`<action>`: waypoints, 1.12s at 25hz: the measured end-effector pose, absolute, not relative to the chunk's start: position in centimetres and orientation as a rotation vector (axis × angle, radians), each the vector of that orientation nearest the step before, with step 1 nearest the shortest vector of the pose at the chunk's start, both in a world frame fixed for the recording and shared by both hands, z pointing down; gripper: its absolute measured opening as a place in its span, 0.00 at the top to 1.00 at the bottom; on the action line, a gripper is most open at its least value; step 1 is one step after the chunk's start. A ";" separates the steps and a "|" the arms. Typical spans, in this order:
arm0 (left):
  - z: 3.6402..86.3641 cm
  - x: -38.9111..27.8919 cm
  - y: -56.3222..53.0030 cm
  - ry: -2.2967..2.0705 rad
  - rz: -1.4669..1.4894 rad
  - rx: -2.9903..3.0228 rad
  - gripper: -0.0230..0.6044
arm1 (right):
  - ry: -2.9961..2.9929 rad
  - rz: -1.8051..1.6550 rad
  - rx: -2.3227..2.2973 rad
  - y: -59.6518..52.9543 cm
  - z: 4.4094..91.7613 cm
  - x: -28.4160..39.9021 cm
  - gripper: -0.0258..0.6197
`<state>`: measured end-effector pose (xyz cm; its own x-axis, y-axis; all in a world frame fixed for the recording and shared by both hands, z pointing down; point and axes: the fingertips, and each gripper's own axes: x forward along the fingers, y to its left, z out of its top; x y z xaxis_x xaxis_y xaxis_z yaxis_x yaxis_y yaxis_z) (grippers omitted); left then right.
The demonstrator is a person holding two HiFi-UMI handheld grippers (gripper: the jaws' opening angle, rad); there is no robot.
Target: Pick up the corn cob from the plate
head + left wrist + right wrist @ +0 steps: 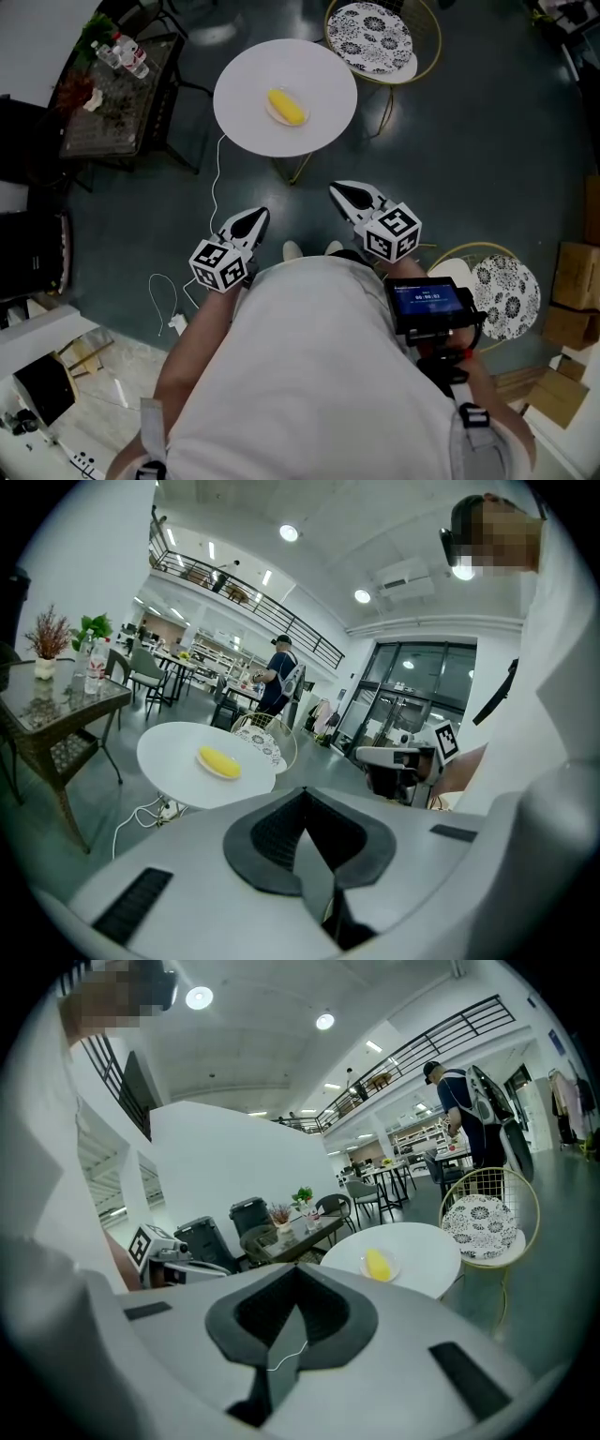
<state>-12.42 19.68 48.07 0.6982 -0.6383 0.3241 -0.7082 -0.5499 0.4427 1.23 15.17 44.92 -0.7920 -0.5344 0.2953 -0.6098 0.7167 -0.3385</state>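
Observation:
A yellow corn cob (286, 106) lies on a small plate (274, 113) on a round white table (323, 94) ahead of me. My left gripper (253, 220) and right gripper (341, 194) are held close to my body, well short of the table, both shut and empty. In the left gripper view the corn cob (218, 760) sits beyond the closed left gripper (306, 799), to the left. The right gripper view shows the corn cob (377, 1263) to the right of the closed right gripper (296, 1271).
A gold wire chair with a patterned cushion (368, 36) stands behind the table, and another (503, 295) is at my right. A glass side table with bottles (117, 94) is at left. A white cable (216, 183) trails on the floor. Cardboard boxes (572, 281) stand at right.

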 end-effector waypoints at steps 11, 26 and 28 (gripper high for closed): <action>48.0 -16.8 19.7 -1.037 0.129 2.364 0.96 | -2.721 0.608 0.943 15.2 45.0 -2.9 0.95; 49.3 -19.8 19.2 -1.083 0.114 2.329 0.96 | -2.714 0.595 0.918 13.6 46.0 -5.3 0.95; 49.4 -19.9 18.5 -1.096 0.116 2.321 0.95 | -2.718 0.598 0.903 12.9 46.2 -5.4 0.95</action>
<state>-19.92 18.54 49.36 0.6613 -0.6849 0.3059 -0.7336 -0.5055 0.4541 -5.42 12.85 46.19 -0.7886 -0.5230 0.3233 -0.6104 0.7293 -0.3091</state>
